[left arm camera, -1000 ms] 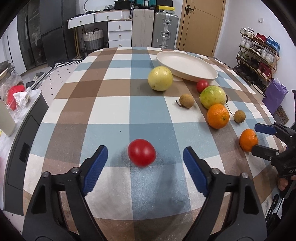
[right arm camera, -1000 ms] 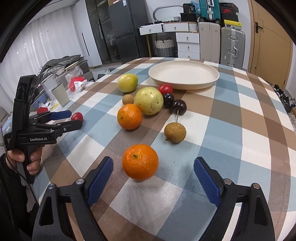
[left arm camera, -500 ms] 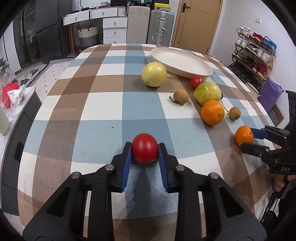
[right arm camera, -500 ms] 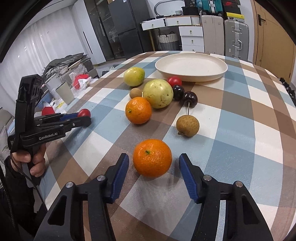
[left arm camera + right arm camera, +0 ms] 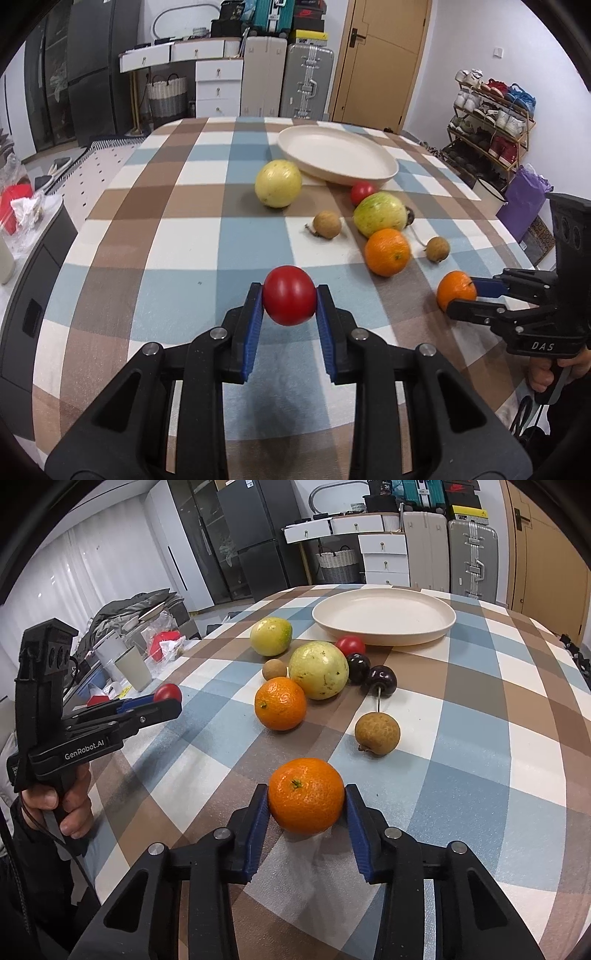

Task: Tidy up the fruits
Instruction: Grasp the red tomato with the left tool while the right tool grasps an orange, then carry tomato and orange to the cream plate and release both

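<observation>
My left gripper [image 5: 290, 300] is shut on a red tomato [image 5: 289, 300] and holds it just above the checked tablecloth; it also shows in the right wrist view [image 5: 168, 698]. My right gripper [image 5: 306, 801] is shut on an orange [image 5: 306, 795], seen from the left wrist view [image 5: 456, 291] at the right edge. An empty cream plate [image 5: 384, 173] [image 5: 382, 614] lies at the far side. Between it and me lie a second orange [image 5: 280, 703], a green-yellow fruit [image 5: 318, 669], a yellow fruit [image 5: 277, 183], a small tomato [image 5: 350, 645], two dark cherries [image 5: 382, 679] and two brown longans [image 5: 377, 733].
The table's left edge drops to a low cabinet with a cup [image 5: 133, 672] and red bags [image 5: 162, 642]. A shoe rack [image 5: 491, 122] and purple bag [image 5: 524, 201] stand to the right. Suitcases and drawers [image 5: 218, 88] are behind the table.
Both grippers closed from wide open: the left onto the red tomato, the right onto the orange. The left has lifted the tomato slightly and moved forward.
</observation>
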Tool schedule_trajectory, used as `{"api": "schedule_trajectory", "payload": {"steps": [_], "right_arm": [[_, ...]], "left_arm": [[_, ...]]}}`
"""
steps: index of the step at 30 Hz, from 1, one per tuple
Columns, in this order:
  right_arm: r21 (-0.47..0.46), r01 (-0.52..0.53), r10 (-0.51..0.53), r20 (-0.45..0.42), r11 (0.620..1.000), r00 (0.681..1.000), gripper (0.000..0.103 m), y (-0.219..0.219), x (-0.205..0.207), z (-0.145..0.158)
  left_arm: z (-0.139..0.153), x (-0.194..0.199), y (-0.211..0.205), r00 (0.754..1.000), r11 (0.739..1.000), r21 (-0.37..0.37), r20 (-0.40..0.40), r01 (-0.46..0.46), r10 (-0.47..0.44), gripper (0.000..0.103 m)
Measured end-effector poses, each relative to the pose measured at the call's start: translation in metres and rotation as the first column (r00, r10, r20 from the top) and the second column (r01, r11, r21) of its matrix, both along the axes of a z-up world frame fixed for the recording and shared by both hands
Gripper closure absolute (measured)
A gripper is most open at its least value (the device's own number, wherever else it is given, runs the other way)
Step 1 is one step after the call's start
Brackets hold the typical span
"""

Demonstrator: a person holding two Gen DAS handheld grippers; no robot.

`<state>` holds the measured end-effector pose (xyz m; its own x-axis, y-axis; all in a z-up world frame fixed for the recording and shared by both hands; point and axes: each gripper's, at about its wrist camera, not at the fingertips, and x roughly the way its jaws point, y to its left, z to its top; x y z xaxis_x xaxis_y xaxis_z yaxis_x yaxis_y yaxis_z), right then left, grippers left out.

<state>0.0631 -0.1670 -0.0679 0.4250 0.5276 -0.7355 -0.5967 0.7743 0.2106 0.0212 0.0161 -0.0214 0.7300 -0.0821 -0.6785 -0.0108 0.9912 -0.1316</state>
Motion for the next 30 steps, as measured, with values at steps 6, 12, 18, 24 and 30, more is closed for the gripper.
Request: {"api": "schedule_trajectory", "payload": {"steps": [6,12,18,24,30], "right_arm": [[0.025,0.011,-0.012,0.022,1.0,1.0,0.062,-0.009,0.0,0.011],[0.046,0.029,-0.031,0.051,0.999,0.998,0.062,-0.02,0.005,0.028],[0.055,0.033,-0.037,0.083,0.998,0.996,0.062,-0.028,0.013,0.044],[0.066,0.046,-0.053,0.106,0.997,0.993,0.062,-0.035,0.023,0.058],[0.083,0.069,-0.08,0.141,0.994,0.987,0.062,-0.045,0.04,0.077]], "left_arm": [[0.014,-0.002,-0.02,0.998,0.999,0.014,0.062,0.032,-0.033,0.078],[0.025,0.004,-0.032,0.994,0.998,0.025,0.089,0.059,-0.061,0.078],[0.035,0.015,-0.036,0.991,0.997,0.019,0.116,0.069,-0.071,0.078],[0.045,0.03,-0.038,0.987,0.996,0.031,0.137,0.078,-0.081,0.078],[0.055,0.05,-0.041,0.985,0.996,0.043,0.153,0.077,-0.083,0.078]]}}
